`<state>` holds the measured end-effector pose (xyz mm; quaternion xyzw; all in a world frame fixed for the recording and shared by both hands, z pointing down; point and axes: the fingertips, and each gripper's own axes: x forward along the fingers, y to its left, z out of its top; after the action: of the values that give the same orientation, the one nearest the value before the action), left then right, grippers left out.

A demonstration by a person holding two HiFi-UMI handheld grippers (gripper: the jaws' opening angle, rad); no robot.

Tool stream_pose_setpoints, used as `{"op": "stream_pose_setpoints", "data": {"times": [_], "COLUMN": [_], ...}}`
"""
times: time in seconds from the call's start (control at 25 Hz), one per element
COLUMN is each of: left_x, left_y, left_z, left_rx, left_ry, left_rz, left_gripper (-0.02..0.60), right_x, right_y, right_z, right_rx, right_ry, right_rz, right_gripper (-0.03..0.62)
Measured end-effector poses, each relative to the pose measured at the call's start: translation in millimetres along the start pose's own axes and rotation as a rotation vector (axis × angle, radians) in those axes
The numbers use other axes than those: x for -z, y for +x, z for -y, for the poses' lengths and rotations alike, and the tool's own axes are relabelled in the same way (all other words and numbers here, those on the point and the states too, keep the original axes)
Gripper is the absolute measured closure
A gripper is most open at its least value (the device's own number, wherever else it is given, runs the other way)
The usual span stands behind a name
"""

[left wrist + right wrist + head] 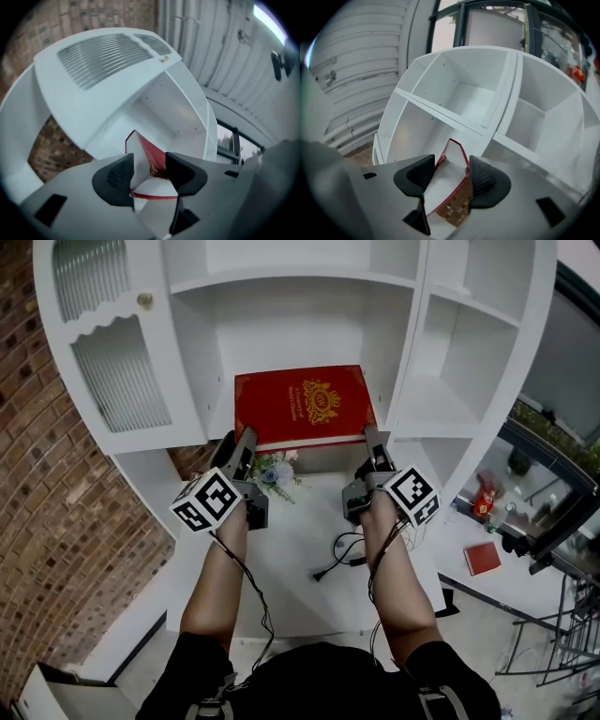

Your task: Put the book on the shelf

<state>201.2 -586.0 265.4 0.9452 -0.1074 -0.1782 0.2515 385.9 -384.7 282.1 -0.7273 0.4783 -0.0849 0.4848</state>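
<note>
Held the book (pixel 302 404) flat, gilt red cover uppermost, at the mouth of the shelf unit's (pixel 309 324) middle bay, far part inside that bay, near edge out in front of the unit. Could not tell whether resting on the bay's floor or carried just above it. Closed the left gripper (pixel 238 442) on the near corner toward the unit's louvred door (pixel 122 381), pads pressed on cover and page block. Closed the right gripper (pixel 375 441) likewise on the other near corner, toward the unit's open side bays. Took one corner in each claw, most likely, to hold so broad a volume level and square to the bay rather than sagging from a single grip. Gripped at the near edge, seemingly, to leave the far edge free to slide in with no jaw meeting the bay's walls. Judged the placing well along but unfinished, with release not yet made. Noted flowers (pixel 272 472) and a black cable (pixel 339 554) on the white ledge (pixel 291 587) in front of the unit, under the claws: worth minding.
</note>
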Motion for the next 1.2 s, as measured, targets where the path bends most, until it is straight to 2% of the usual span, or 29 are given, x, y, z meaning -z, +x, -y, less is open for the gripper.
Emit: {"op": "stream_pose_setpoints", "data": {"times": [0.08,0.2,0.32,0.4,0.48,0.76,1.0,1.2], "left_x": [-8,-18,-25,-25,-26,-28,-28,-27], "left_y": [5,15,26,33,39,61,72,73], "left_z": [4,6,8,6,3,-7,-9,-11], "left_rx": [-0.004,0.003,-0.016,-0.028,-0.032,-0.048,-0.109,-0.134], "left_ry": [0.100,0.159,0.276,0.338,0.373,0.458,0.553,0.552], "left_rz": [0.011,0.021,0.003,-0.012,-0.020,-0.067,-0.094,-0.118], "left_gripper": [0.362,0.362,0.375,0.385,0.390,0.397,0.406,0.408], "right_x": [-6,-14,-13,-9,-6,-5,-5,-4], "right_y": [7,18,29,36,41,63,76,78], "right_z": [-10,-24,-34,-37,-37,-30,-23,-22], "right_rx": [0.000,-0.001,-0.004,-0.007,-0.007,0.005,0.040,0.069], "right_ry": [-0.156,-0.413,-0.650,-0.766,-0.834,-0.850,-0.842,-0.835], "right_rz": [0.014,0.033,0.023,0.007,0.000,-0.009,-0.038,-0.060], "right_gripper": [0.356,0.382,0.401,0.438,0.450,0.449,0.450,0.450]}}
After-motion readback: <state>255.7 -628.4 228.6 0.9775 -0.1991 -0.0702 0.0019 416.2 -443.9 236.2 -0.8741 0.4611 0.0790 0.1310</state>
